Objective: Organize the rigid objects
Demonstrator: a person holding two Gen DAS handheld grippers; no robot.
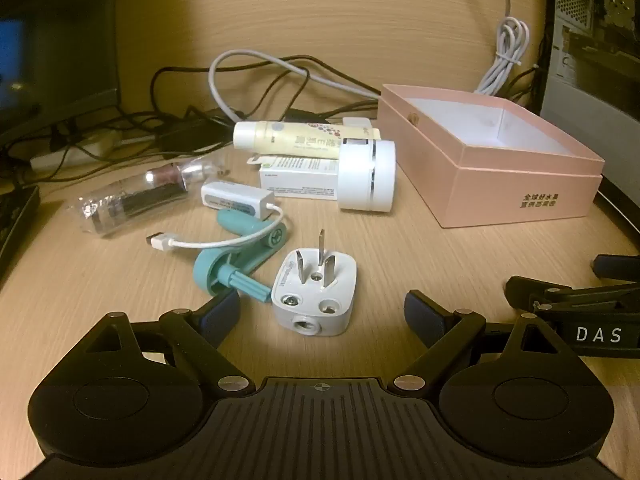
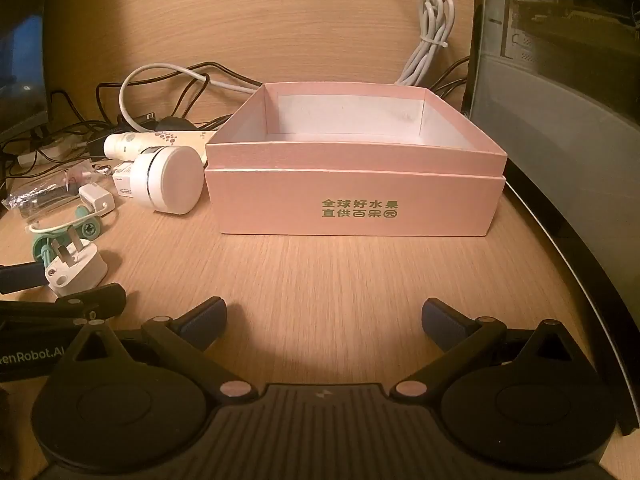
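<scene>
From your left wrist view, your left gripper [image 1: 322, 314] gapes wide around nothing, the white three-pin plug [image 1: 315, 294] lying on the wooden desk [image 1: 400, 264] just ahead. From your right wrist view, your right gripper [image 2: 324, 320] spreads wide, unladen, facing the open pink cardboard box [image 2: 352, 200].

The plug [image 1: 316, 292] lies nearest, the clip [image 1: 236, 260] just left of it. The box [image 1: 516, 188] stands right of the jar [image 1: 368, 176], cables [image 1: 256, 80] behind

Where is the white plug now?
The white plug lies prongs up on the desk, low in the left wrist view, beside the teal clamp and left of the pink box.
</scene>
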